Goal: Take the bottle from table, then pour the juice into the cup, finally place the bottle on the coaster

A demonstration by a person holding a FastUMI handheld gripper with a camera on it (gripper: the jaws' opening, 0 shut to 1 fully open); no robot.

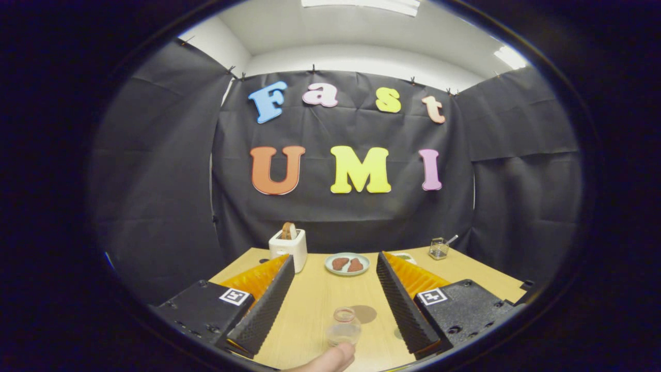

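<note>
**Nothing gripped yet, bottle waits between my fingers**

My fingers (335,294) stand wide apart over the wooden surface (315,305), holding nothing. The small clear bottle (344,326) stands upright between them near the surface's near edge, with a person's fingertip (330,359) just in front of it. The round brown patch (364,313) right behind it is probably the coaster. At the far right corner stands what may be the cup (438,248). Grasp, pour and placing all remain.

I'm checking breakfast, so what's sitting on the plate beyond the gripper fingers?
Two brown pieces of food lie on the plate. The open gripper holds nothing. What's under the pieces is hidden.
</note>
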